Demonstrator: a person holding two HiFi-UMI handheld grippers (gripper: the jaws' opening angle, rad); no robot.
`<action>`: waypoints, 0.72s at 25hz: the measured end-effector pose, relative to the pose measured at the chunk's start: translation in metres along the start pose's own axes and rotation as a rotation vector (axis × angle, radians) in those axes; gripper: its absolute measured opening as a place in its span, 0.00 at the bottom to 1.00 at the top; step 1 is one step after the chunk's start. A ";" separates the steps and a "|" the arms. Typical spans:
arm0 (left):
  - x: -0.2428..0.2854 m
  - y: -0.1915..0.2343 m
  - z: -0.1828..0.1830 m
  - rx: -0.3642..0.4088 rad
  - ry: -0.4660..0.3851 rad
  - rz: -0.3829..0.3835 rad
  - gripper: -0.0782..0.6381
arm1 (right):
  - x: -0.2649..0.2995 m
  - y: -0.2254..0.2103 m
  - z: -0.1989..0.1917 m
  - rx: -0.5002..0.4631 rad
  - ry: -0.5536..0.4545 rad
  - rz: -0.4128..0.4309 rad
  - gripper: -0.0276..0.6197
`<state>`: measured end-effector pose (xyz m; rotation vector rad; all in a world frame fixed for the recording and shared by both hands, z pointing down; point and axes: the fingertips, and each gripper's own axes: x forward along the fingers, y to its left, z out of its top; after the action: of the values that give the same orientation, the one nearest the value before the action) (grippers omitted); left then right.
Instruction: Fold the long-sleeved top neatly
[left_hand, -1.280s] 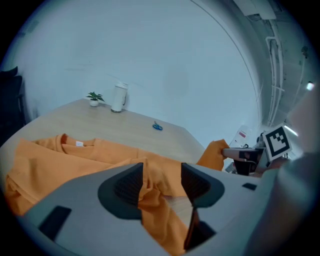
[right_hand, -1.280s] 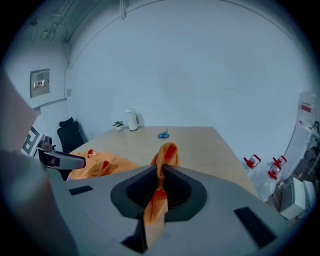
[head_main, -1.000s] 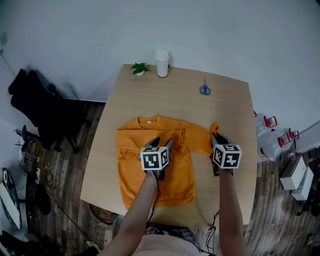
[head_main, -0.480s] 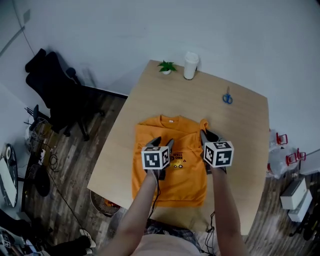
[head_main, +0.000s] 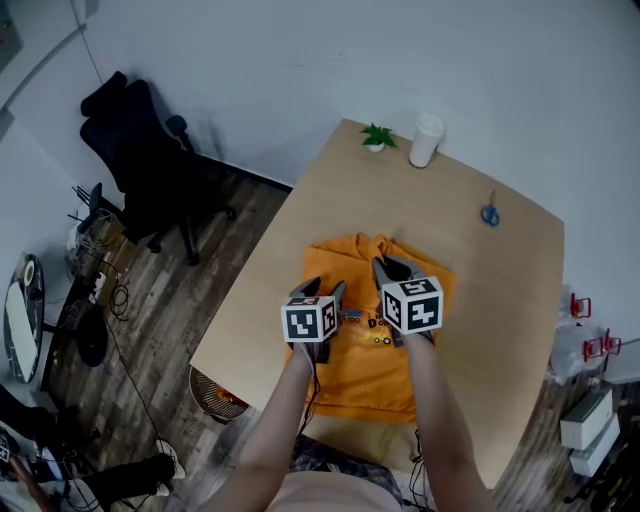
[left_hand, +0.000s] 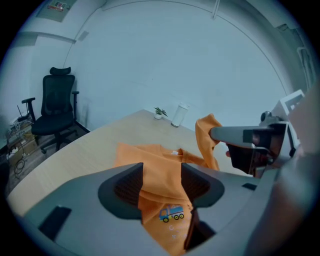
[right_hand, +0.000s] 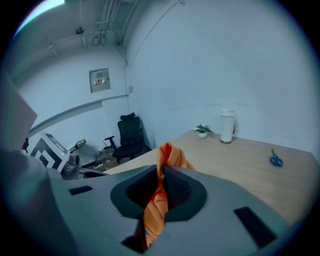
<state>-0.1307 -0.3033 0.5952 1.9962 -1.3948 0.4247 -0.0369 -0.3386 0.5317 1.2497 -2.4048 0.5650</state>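
Note:
An orange long-sleeved top (head_main: 365, 350) lies on the wooden table (head_main: 500, 300), with a small truck print (left_hand: 172, 214) on its front. My right gripper (head_main: 385, 268) is shut on the end of the right sleeve (right_hand: 167, 155), held up above the top's upper middle. From the left gripper view the lifted sleeve (left_hand: 206, 137) hangs from the right gripper (left_hand: 217, 134). My left gripper (head_main: 320, 290) hovers over the top's left part. Its jaws (left_hand: 162, 180) stand apart, and the flat orange cloth shows in the gap with no pad pressing on it.
At the table's far edge stand a white cup (head_main: 426, 140) and a small potted plant (head_main: 377, 136). Blue scissors (head_main: 489, 214) lie at the far right. A black office chair (head_main: 140, 160) stands on the floor to the left of the table.
My right gripper has carried the sleeve leftwards from the top's right side to over its body. The left gripper has shifted towards the top's left edge.

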 end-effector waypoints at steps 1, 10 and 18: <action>-0.002 0.007 0.000 -0.006 -0.002 0.010 0.44 | 0.008 0.008 0.001 -0.007 0.005 0.018 0.11; -0.022 0.054 -0.007 -0.048 -0.009 0.081 0.44 | 0.061 0.065 -0.019 -0.053 0.081 0.122 0.11; -0.030 0.077 -0.019 -0.071 0.002 0.110 0.44 | 0.093 0.071 -0.061 -0.044 0.193 0.123 0.11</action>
<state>-0.2114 -0.2863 0.6166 1.8682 -1.5023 0.4202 -0.1379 -0.3339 0.6173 0.9856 -2.3289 0.6346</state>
